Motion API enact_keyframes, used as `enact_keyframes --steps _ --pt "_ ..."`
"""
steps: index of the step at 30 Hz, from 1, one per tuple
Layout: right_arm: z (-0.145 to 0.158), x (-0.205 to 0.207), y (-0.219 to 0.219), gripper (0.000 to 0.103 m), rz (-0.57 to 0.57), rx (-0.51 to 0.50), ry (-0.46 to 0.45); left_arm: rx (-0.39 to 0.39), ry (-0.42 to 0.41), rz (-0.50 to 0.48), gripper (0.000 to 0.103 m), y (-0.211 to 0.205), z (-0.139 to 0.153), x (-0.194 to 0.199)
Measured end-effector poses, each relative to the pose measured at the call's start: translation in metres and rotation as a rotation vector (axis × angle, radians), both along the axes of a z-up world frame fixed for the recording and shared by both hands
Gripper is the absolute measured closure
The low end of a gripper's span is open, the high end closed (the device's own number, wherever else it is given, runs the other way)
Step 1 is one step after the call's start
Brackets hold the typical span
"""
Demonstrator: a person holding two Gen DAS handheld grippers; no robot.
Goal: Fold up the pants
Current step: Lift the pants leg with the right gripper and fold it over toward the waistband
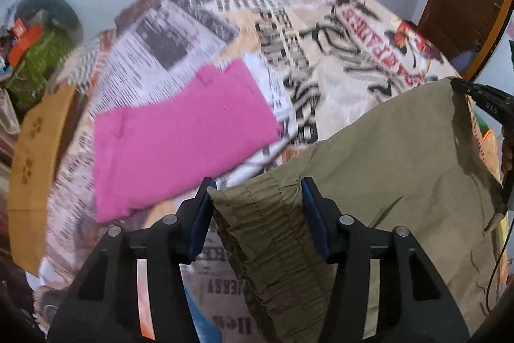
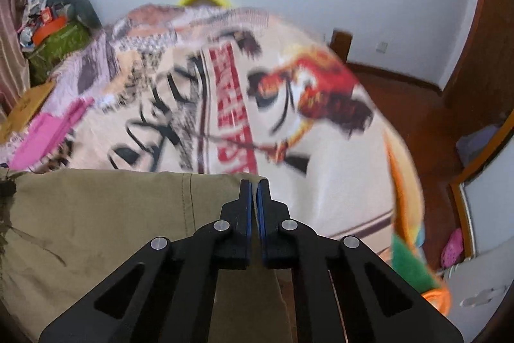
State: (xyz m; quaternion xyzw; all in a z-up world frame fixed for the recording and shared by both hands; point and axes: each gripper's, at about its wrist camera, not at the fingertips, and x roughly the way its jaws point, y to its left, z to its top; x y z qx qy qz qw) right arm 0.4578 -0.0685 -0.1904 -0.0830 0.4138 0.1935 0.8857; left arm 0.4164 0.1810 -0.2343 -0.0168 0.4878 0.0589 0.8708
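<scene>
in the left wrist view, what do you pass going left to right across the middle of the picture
green bag → yellowish-brown board → pink folded garment → newspaper-print bed cover → khaki pants → right gripper, at the pants' far corner

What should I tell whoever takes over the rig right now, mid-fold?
Left gripper: jaws straddle the gathered waistband of the khaki pants; the pads look against it, grip unconfirmed.
Right gripper: shut on the pants' other top corner.
Pants: held up by that edge over the printed bedspread, rest draped below.
Pink pants: already folded, lying on the bedspread.
Left: confirm the left grip, then fold the khaki pair.
</scene>
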Motion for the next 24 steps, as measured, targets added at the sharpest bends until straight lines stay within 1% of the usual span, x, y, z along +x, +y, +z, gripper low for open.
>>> enact_keyframes --steps 8,13,15,18,24 --pt "0.087 -0.014 -0.008 0.100 -0.017 0.094 -0.145 -0.001 -0.126 0.027 0.050 0.009 0.068 -0.012" --pt "0.126 -0.033 -0.009 0.101 -0.002 0.124 -0.200 0.027 -0.152 0.023 0.052 0.004 0.088 -0.024" --pt "0.135 -0.044 -0.010 0.101 0.006 0.129 -0.212 0.032 -0.157 0.022 0.053 0.002 0.093 -0.030" --pt "0.139 -0.058 -0.011 0.101 0.014 0.128 -0.218 0.031 -0.158 0.018 0.053 -0.001 0.097 -0.042" --pt "0.140 -0.088 -0.023 0.101 0.011 0.147 -0.206 0.055 -0.162 -0.005 0.053 -0.012 0.102 -0.067"
